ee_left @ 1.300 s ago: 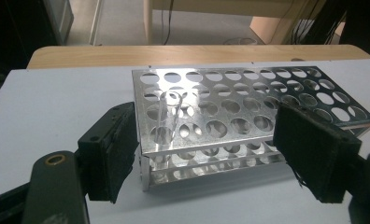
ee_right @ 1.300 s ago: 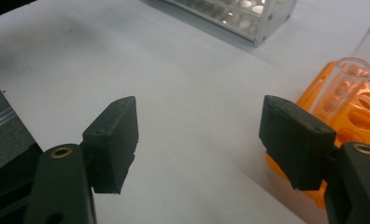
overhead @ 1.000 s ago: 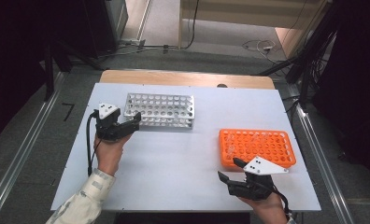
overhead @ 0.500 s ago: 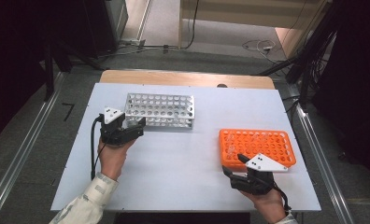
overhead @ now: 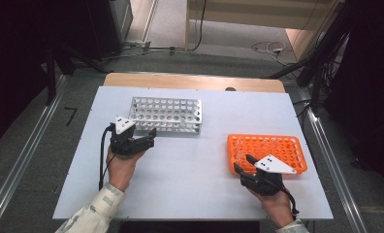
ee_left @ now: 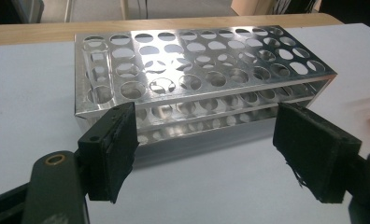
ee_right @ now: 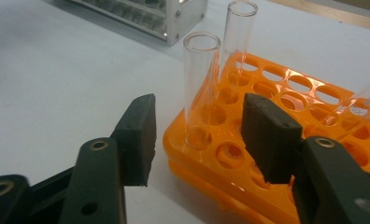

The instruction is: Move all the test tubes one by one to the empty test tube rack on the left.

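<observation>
Your right gripper [ee_right: 197, 140] is at the near corner of the orange plastic tube rack [overhead: 277, 148], its fingers closing in on a clear glass test tube [ee_right: 201, 88].

That tube stands upright in a corner hole of the orange rack, which sits on the right side of the white desk [overhead: 190, 170]; your right fingers [ee_right: 138, 137] have just been closing, yet they are apart, one on either side of the tube, with a gap to the glass on both sides. A second clear tube [ee_right: 237, 39] stands just behind it. Your left gripper [ee_left: 204, 158] rests low over the desk, facing the long side of the perforated silver metal rack [ee_left: 197, 79], its fingers [ee_left: 115, 149] spread wide with nothing between them.
</observation>
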A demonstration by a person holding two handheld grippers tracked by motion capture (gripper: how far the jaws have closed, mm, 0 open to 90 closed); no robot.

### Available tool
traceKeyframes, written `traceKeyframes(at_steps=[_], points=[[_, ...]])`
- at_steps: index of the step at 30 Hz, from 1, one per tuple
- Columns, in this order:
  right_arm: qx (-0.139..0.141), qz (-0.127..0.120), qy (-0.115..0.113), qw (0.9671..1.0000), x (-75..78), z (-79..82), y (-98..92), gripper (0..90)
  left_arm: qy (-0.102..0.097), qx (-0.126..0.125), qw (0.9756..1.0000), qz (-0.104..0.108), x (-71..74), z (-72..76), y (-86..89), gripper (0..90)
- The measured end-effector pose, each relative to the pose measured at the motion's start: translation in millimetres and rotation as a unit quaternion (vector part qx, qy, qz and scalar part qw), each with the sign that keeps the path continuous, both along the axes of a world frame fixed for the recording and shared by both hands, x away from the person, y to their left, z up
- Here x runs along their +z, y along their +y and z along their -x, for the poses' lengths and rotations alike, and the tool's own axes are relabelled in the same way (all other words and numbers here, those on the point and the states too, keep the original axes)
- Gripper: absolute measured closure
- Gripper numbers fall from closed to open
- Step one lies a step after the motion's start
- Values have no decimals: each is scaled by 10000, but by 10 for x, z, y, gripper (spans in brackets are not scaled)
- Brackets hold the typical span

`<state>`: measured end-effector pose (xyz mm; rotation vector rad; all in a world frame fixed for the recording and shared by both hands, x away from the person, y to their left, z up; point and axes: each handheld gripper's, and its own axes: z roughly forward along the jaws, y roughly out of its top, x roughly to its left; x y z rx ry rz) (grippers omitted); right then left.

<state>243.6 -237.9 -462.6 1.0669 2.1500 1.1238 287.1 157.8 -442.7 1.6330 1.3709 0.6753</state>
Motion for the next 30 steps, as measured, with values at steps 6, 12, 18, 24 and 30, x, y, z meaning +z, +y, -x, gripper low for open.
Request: traceKeyframes(at_steps=[6, 12, 18, 24, 30], points=[[-13, 15, 62, 10000, -82, -80, 11, 579, 14, -1, 10000, -9, -11, 1, -6, 220], [9, -26, 77, 10000, -110, -98, 13, 615, 27, -11, 10000, -41, -17, -2, -13, 220], [44, 35, 77, 10000, -130, -109, 28, 678, 60, -37, 9999, -74, -28, -4, -29, 219], [62, 65, 28, 10000, -135, -114, 29, 707, 63, -62, 9999, -82, -30, 0, -48, 216], [76, 65, 5, 9999, -130, -104, 36, 726, 61, -67, 9999, -77, -28, 2, -43, 216]])
